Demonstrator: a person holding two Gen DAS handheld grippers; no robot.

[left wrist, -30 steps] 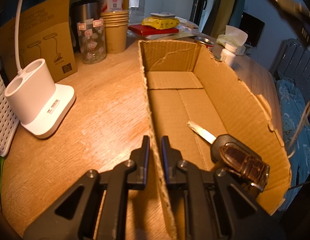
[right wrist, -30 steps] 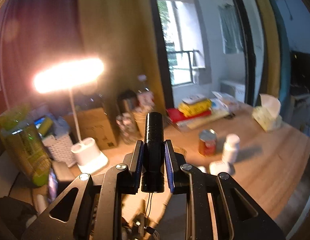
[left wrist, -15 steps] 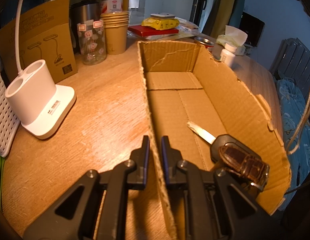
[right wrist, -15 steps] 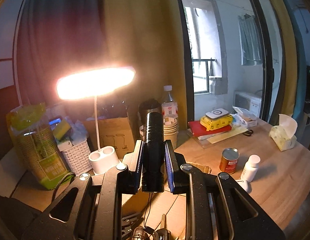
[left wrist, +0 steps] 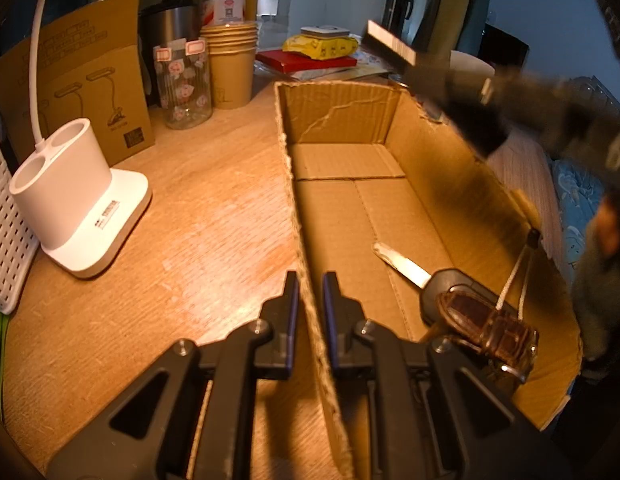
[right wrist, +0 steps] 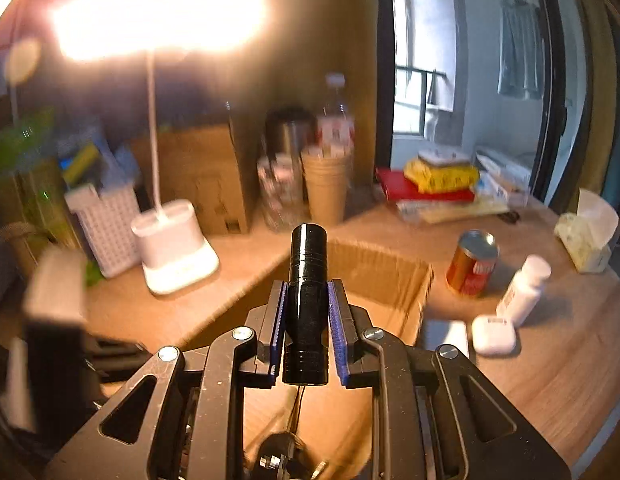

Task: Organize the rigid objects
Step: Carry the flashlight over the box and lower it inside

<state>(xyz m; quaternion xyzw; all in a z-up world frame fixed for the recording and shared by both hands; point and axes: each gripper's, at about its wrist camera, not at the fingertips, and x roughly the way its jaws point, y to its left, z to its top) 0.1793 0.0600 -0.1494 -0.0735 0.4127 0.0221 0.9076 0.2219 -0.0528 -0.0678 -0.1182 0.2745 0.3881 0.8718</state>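
Two hand-held grippers work together: the left hand-held gripper (left wrist: 310, 296) pinches the cardboard box (left wrist: 462, 184) wall to steady it, while the right hand-held gripper (right wrist: 307, 304) squeezes a black flashlight (right wrist: 307, 280) to drop in.

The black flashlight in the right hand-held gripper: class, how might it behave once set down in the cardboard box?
The flashlight looks like a smooth rigid cylinder, so laid on its side it would probably roll. The cardboard box walls should stop it. Its glossy body may slip between the pads.
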